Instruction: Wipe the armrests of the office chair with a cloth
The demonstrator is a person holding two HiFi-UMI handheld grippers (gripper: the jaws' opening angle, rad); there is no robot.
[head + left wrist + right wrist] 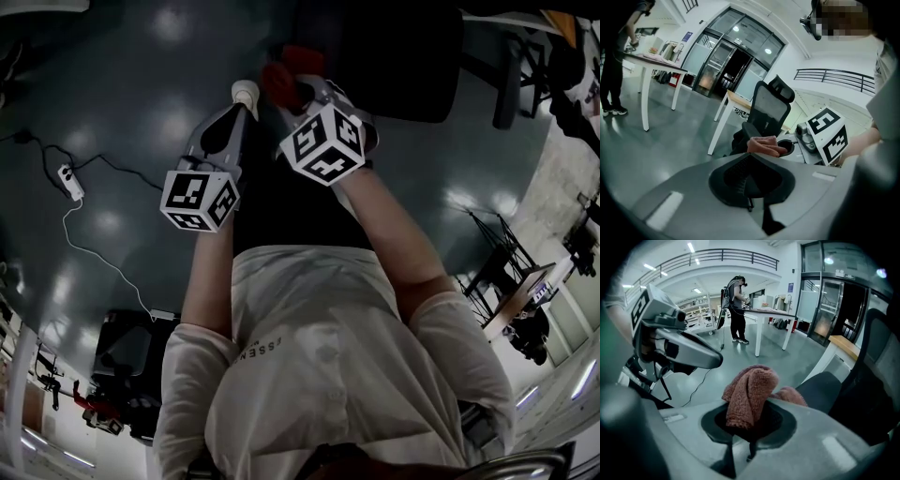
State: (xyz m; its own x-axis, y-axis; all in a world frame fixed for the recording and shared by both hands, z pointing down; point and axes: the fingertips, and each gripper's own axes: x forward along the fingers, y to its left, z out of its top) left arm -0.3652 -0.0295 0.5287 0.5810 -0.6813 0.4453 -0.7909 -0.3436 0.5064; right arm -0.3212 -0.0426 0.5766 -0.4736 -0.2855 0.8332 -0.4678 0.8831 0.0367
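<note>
My right gripper [750, 430] is shut on a reddish-pink cloth [751, 397], which bunches up out of the jaws. The cloth's far end reaches the near tip of the black armrest [820, 391] of the office chair [876, 376]. In the left gripper view the cloth [764, 145] lies at the armrest's [751, 131] near end, below the mesh chair back [768, 110]. My left gripper [750, 180] is shut on nothing and hangs just left of the right gripper [820, 136]. In the dark head view both grippers, left [246, 94] and right [298, 89], point at the chair [384, 56], with the cloth [279, 80] between them.
A white table [724, 110] stands just behind the chair. Farther off a person [737, 310] stands at another white table [771, 317]. A power strip and cable [70, 183] lie on the grey floor to my left. Glass doors are behind the chair.
</note>
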